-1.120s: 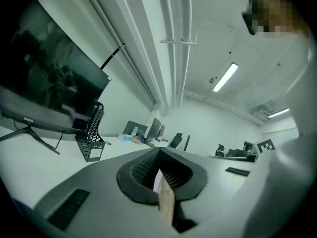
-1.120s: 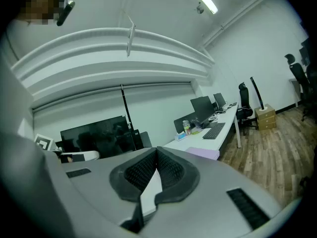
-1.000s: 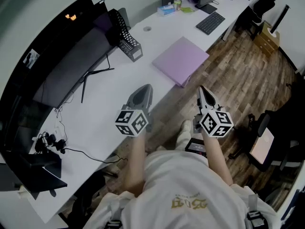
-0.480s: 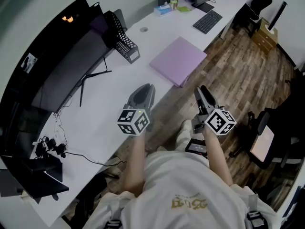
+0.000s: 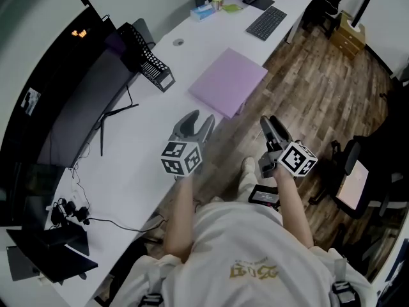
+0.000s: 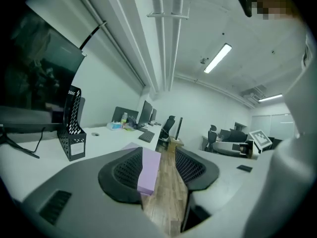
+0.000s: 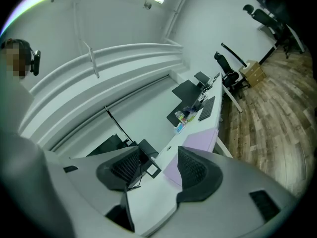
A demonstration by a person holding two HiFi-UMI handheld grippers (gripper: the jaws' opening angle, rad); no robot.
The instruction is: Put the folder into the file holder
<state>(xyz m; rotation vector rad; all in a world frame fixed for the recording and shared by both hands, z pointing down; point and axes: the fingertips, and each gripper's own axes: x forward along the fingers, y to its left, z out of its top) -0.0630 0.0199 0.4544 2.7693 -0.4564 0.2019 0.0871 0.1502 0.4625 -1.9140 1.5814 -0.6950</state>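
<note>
Lying untouched: folder (image 5: 229, 82), flat on desk (image 5: 128, 165), upper centre.
File holder (image 5: 148, 66): upper left, without the folder (nothing done yet).
Left gripper (image 5: 200, 121): jaws just been opening, nothing between.
Right gripper (image 5: 271, 125): likewise, spread and empty.

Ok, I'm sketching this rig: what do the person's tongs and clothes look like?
The left tongs and right tongs are grey plastic, their jaws lined with dark textured pads; they have just been opening, empty. Each carries a white cube with black square markers. The person wears a white top with gold print.
</note>
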